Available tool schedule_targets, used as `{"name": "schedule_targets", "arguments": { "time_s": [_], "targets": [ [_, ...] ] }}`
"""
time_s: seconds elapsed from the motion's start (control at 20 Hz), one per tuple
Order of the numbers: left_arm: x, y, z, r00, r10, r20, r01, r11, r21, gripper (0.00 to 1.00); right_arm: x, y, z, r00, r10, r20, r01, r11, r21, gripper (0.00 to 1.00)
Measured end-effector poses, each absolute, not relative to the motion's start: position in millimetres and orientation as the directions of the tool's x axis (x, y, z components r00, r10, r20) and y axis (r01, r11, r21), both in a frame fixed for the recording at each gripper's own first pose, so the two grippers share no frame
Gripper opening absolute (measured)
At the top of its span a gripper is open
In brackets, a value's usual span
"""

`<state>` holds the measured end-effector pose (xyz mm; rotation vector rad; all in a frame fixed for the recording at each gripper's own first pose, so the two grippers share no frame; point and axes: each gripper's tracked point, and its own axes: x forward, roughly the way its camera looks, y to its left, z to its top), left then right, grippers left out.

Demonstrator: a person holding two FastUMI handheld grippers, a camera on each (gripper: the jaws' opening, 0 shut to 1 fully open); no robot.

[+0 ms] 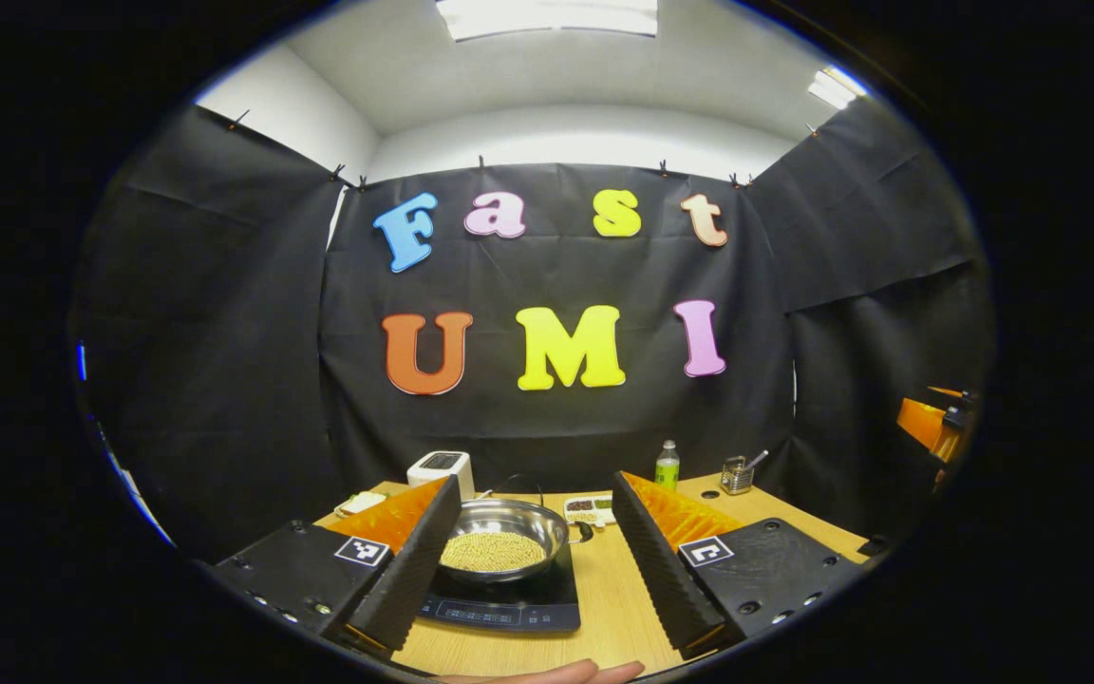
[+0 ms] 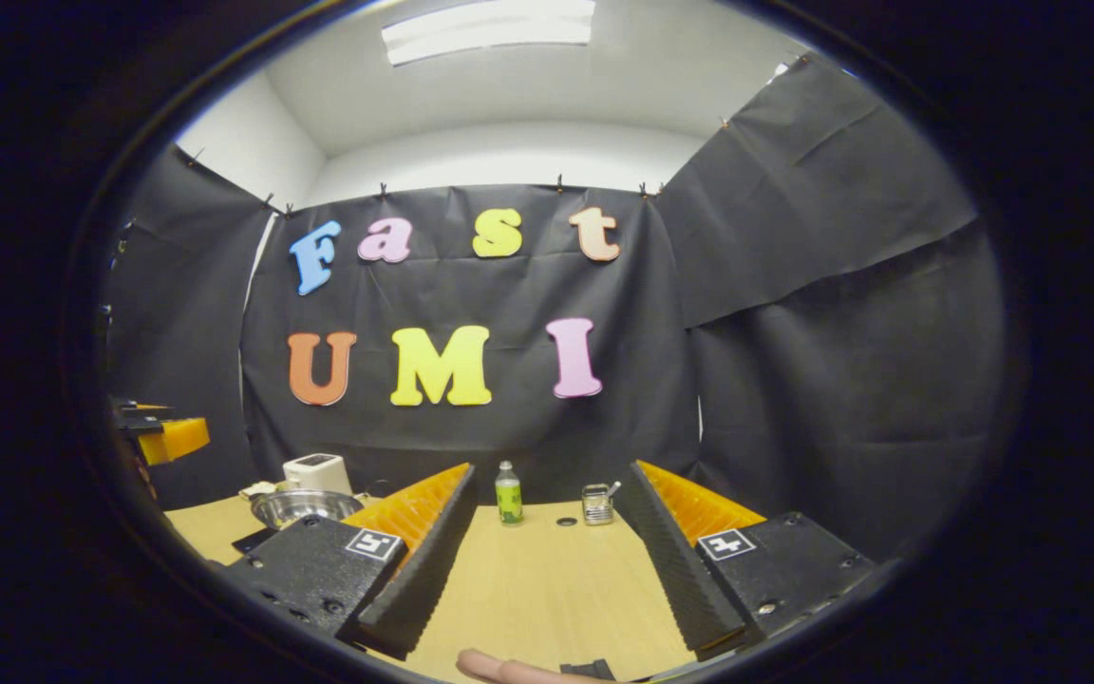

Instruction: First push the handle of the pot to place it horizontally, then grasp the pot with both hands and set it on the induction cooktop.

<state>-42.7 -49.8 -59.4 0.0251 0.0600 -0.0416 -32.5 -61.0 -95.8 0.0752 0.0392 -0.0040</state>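
Between the wide-apart fingers of the left gripper (image 1: 536,570), in the left gripper view, the pot (image 1: 504,540) with beans sits already on the induction cooktop (image 1: 509,608), so the task looks finished; its handle (image 1: 580,530) seems to point right, horizontally. Wide too are the jaws of the right gripper (image 2: 547,579) in the right gripper view, holding nothing, with the pot far left.

Pot (image 2: 305,506) half hidden behind tool (image 2: 533,608).

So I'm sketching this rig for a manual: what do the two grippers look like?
Both match: the left gripper and right gripper each have two long black ribbed fingers with orange backing, on black plates with screws and a square black-and-white marker.
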Motion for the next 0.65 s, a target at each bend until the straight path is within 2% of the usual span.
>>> {"name": "schedule_targets", "arguments": {
  "time_s": [0.45, 0.65],
  "targets": [
    [-52, -50, -64, 0.998, -0.047, -0.053, 0.047, 0.999, 0.009, 0.94, -40, -60, -86, 1.000, -0.016, -0.027, 0.018, 0.998, 0.055, 0.98],
    [-51, -44, -67, 0.999, -0.032, -0.044, 0.033, 0.999, 0.024, 0.95, -39, -48, -84, 1.000, 0.019, -0.003, -0.018, 0.996, 0.084, 0.98]
  ]
}}
